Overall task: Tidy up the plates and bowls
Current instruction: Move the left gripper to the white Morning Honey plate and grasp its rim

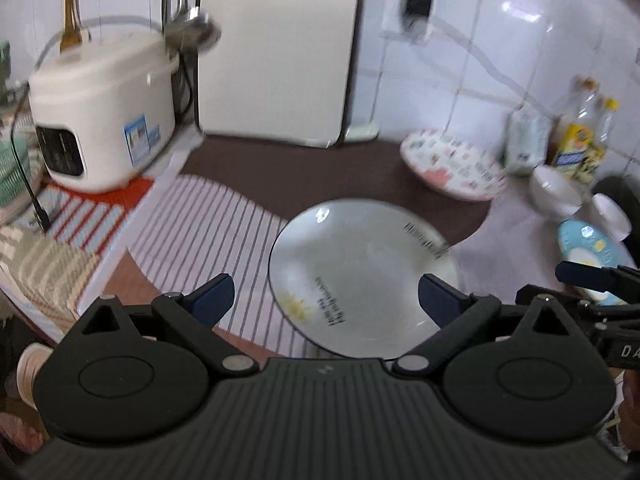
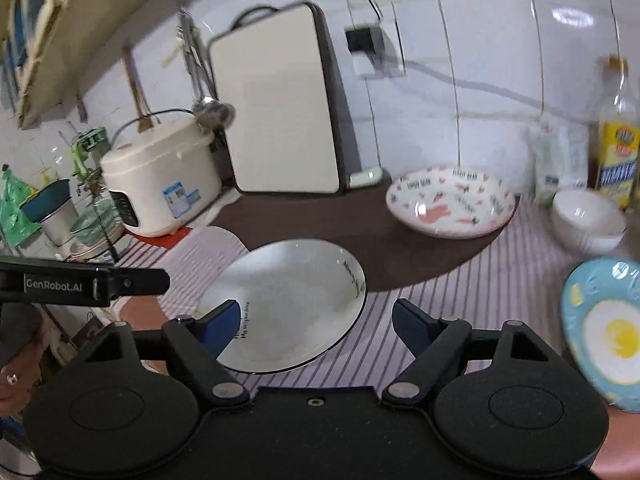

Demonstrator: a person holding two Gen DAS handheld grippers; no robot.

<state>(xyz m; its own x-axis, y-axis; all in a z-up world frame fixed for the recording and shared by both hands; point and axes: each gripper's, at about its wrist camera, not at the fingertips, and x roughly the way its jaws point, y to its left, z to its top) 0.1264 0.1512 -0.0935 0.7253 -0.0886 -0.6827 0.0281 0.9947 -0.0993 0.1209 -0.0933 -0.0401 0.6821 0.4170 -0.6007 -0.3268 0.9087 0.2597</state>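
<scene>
both sets of jaws stand apart and empty. the left gripper [image 1: 326, 296] has the white plate [image 1: 362, 276] directly ahead of it, the near rim lying between and just beyond its blue fingertips [image 1: 214, 294]; no pad touches it. from the right gripper [image 2: 314, 322] the same white plate [image 2: 292, 304] lies ahead and to the left, its near edge partly behind the left fingertip, with bare striped cloth [image 2: 440, 280] between the jaws. the plate rests flat on the bench and appears to be glazed ceramic: stiff, smooth, likely slippery, breakable if dropped. take hold at the raised rim, one pad above and one below, since the flat centre gives no purchase. to the right, near the right gripper, lies the blue egg-pattern plate [image 2: 604, 332]. farther back sit the white bowl [image 2: 586, 220] and the pink patterned plate [image 2: 450, 202], well apart from both grippers. motion blur softens the far items, so a second bowl behind the first is probable only. at the back stand the rice cooker [image 1: 104, 112] and the oil bottle [image 2: 618, 136].
</scene>
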